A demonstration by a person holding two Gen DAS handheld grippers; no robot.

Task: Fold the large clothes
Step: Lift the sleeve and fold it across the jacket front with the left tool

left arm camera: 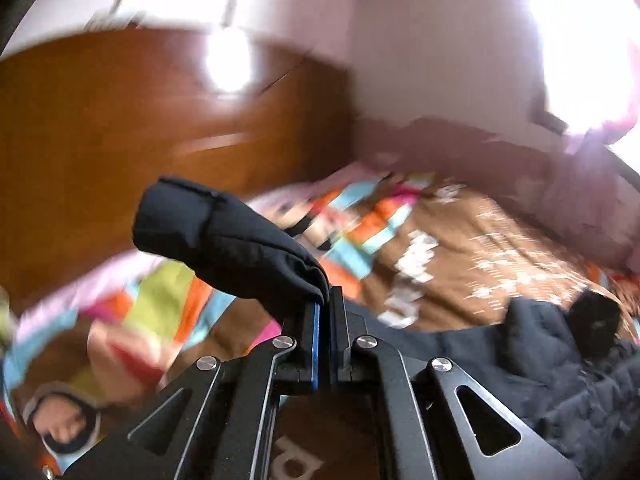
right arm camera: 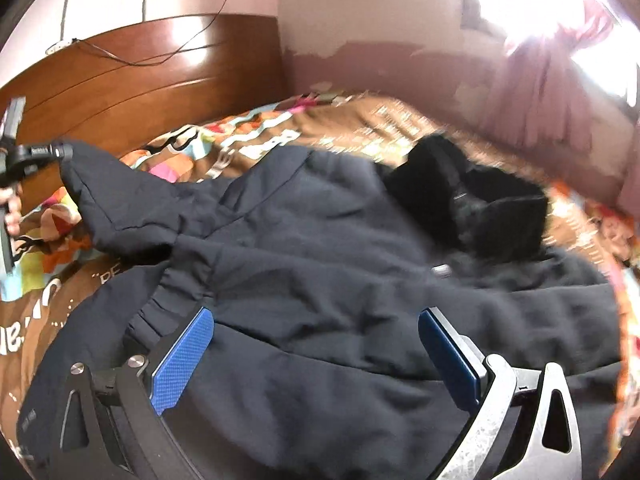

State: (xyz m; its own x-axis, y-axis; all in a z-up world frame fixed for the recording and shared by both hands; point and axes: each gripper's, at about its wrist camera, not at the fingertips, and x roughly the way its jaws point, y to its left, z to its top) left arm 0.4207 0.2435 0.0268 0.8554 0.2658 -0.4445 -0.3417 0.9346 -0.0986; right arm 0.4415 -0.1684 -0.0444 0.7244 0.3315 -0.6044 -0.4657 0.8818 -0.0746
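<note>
A large dark navy padded jacket (right arm camera: 320, 264) lies spread on the bed, its black collar (right arm camera: 480, 208) at the far right. My left gripper (left arm camera: 326, 300) is shut on the cuff end of one sleeve (left arm camera: 224, 236) and holds it lifted off the bed. In the right wrist view that sleeve (right arm camera: 120, 204) rises to the left gripper (right arm camera: 60, 152) at the far left edge, where part of a hand (right arm camera: 10, 208) shows. My right gripper (right arm camera: 316, 320) hovers open just over the jacket's body, with cloth under the blue pads (right arm camera: 180, 360) but nothing pinched.
The bed has a brown cover with bright patches (right arm camera: 360, 124). A wooden headboard (right arm camera: 140, 80) with a cable draped over it stands behind on the left. A pink curtain (right arm camera: 560, 80) and a bright window are at the right.
</note>
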